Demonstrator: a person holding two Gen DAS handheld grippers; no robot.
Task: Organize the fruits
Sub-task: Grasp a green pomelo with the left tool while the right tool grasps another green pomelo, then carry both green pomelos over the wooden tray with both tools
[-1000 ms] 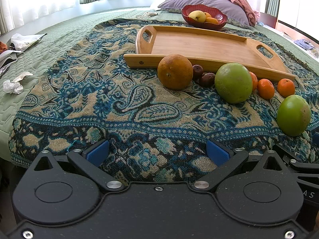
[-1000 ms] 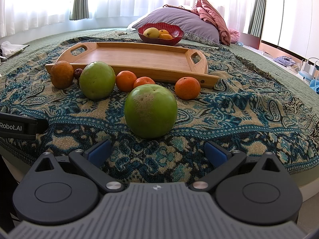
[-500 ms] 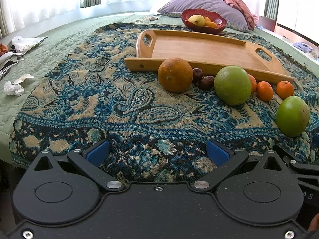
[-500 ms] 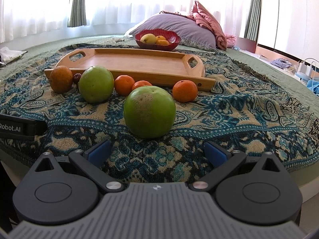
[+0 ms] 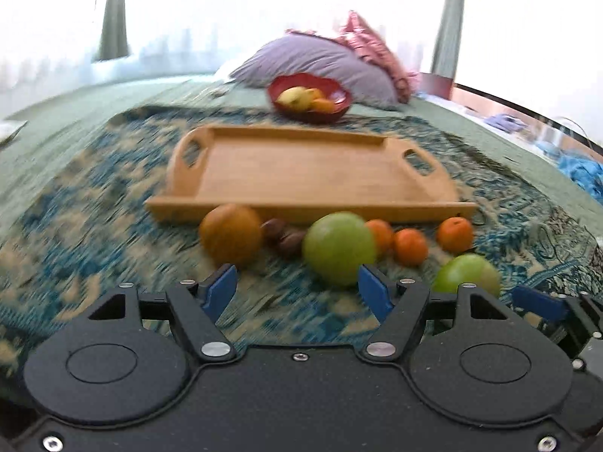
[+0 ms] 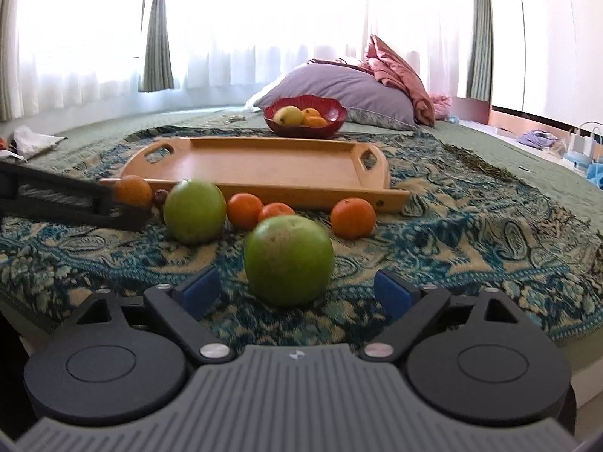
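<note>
Both grippers moved fwd; L gripper [image 5: 297,286] & R gripper [image 6: 296,292] open, R prob. flanking green fruit [image 6: 289,260].

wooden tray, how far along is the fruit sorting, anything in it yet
Nothing looks done: the wooden tray with cut-out handles holds no fruit. Nothing is in hand either; the left gripper and right gripper are both open, the right one facing the near green round fruit. Left on the patterned blanket: the second green fruit, the large orange fruit, three small oranges including one, and dark small fruits.
</note>
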